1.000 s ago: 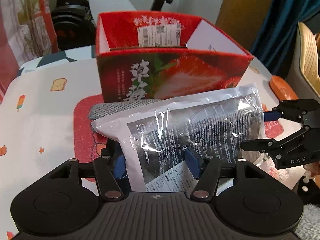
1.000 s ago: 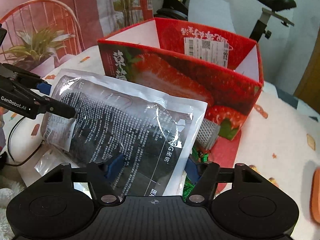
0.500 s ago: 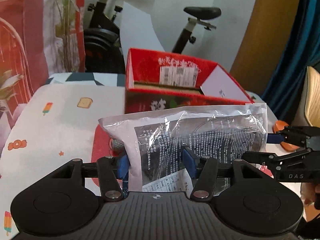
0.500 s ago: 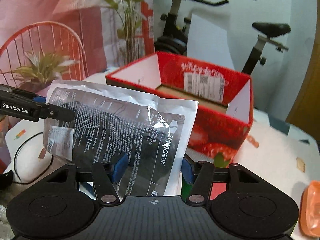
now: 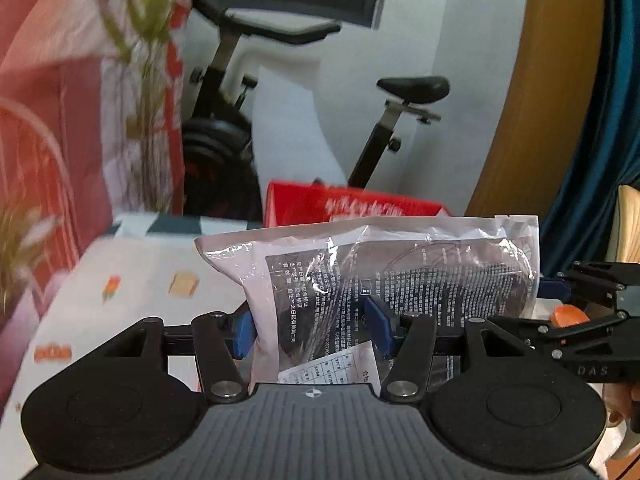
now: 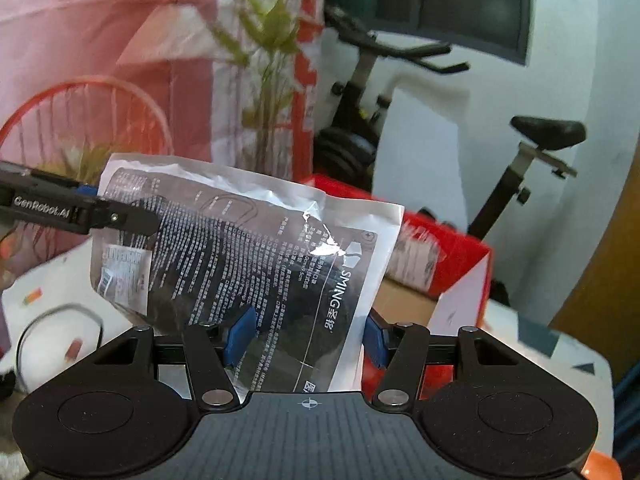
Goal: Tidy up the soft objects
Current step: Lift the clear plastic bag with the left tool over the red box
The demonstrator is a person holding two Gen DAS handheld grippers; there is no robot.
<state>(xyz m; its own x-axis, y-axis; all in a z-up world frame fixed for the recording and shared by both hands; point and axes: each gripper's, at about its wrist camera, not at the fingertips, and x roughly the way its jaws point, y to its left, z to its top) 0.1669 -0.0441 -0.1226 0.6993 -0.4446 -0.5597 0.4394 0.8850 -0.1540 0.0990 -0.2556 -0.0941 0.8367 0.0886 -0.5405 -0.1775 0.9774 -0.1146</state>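
Between the blue pads of the left gripper [image 5: 310,330] sits one end of a plastic pouch [image 5: 400,280]; the right gripper [image 6: 306,338] clamps the other end. Both jaws have just closed further onto it. The pouch hangs in the air between the two tools, clear of the table [image 5: 132,280]. Beyond it stands the red box [image 6: 448,248], open-topped. Judged progress: pouch picked up; placing it in the box is not yet done.
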